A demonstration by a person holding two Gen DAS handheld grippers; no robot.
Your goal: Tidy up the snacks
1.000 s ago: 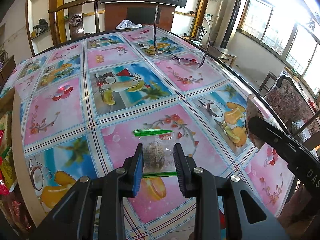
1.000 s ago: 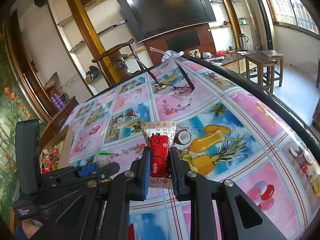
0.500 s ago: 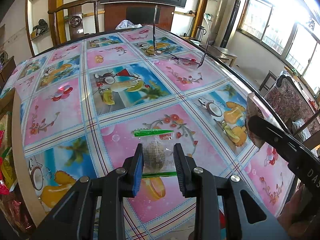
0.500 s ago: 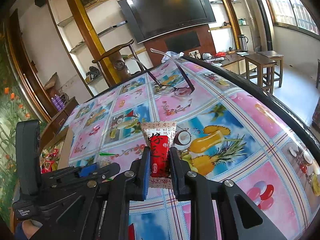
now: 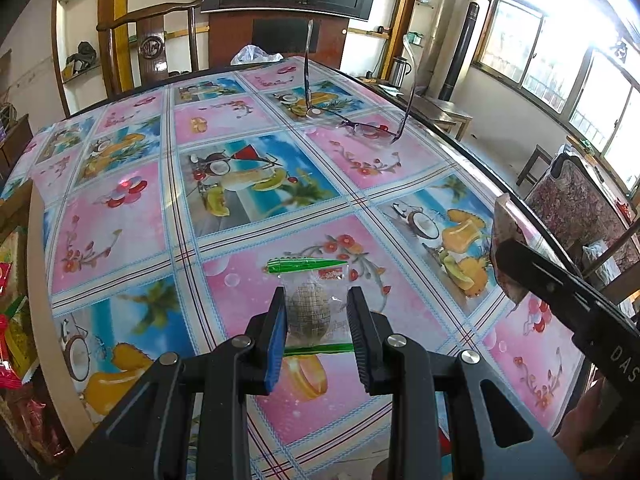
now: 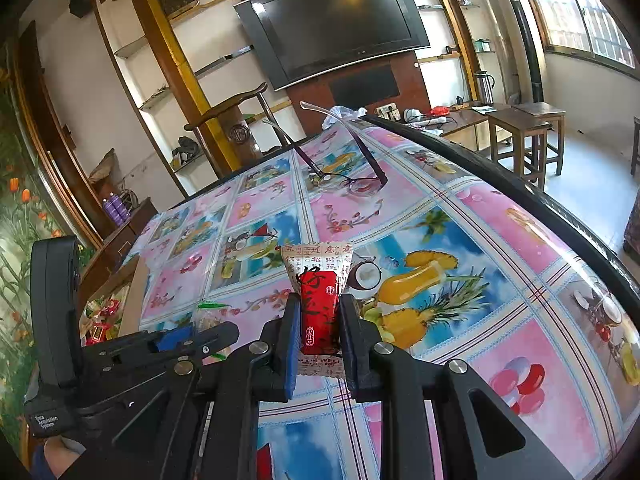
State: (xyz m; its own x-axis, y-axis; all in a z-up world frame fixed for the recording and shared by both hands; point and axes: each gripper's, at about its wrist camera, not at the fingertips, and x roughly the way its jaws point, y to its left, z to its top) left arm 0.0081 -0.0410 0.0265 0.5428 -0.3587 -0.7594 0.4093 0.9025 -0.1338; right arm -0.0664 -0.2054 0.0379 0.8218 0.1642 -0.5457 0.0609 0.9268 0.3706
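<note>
A clear packet with green sealed ends and a round brown snack sits between the pads of my left gripper, which is shut on it just above the fruit-print tablecloth. My right gripper is shut on a red-and-white wrapped snack, held upright over the table. In the left wrist view the right gripper's finger reaches in from the right with that snack's edge showing. The left gripper appears low on the left of the right wrist view.
A pair of glasses rests upside down at the far side of the table, temples pointing up. A wooden box of colourful snack packets stands at the left edge. The table's dark rim curves along the right, with stools beyond.
</note>
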